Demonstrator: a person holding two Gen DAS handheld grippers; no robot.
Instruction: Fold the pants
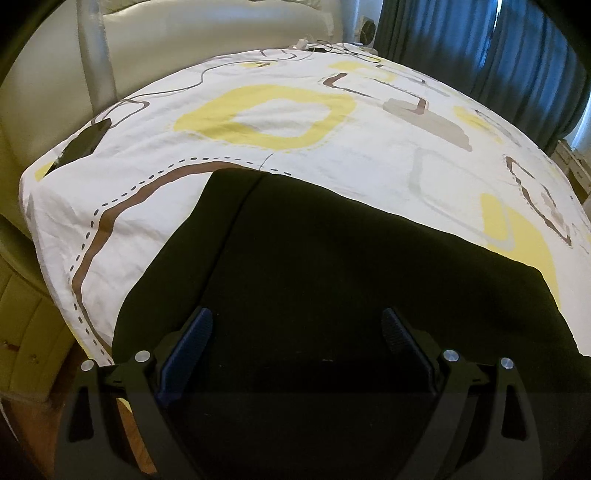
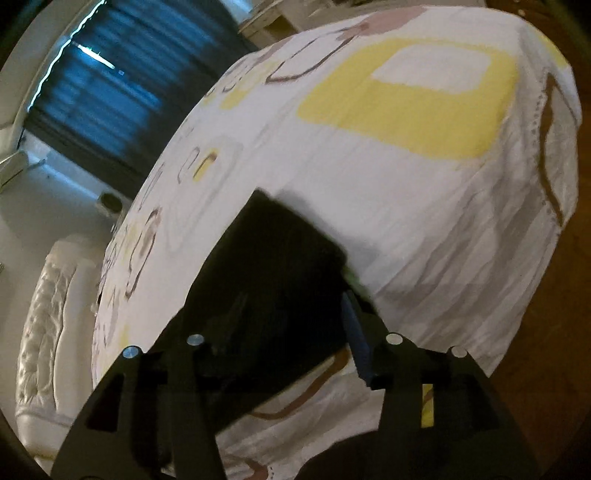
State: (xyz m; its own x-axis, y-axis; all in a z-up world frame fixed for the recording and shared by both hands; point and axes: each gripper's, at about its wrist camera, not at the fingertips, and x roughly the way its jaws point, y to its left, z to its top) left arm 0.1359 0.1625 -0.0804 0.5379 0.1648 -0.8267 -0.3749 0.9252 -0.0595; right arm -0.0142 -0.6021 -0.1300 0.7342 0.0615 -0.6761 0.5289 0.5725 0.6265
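Dark pants (image 1: 332, 266) lie flat on a bed with a white, yellow and brown patterned cover (image 1: 277, 110). My left gripper (image 1: 297, 325) is open and hovers just above the near part of the pants, with its blue pads spread wide. In the right wrist view the pants (image 2: 266, 280) lie at the bed's edge. My right gripper (image 2: 280, 314) is open over them. One blue pad (image 2: 356, 339) shows at the pants' right edge; the other is lost against the dark cloth. This view is blurred.
A dark phone (image 1: 83, 142) lies near the bed's far left corner. Cables (image 1: 325, 48) lie at the far edge. A cream headboard (image 1: 221, 26) and blue curtains (image 1: 480, 48) stand behind. A wooden floor (image 2: 554, 332) runs beside the bed.
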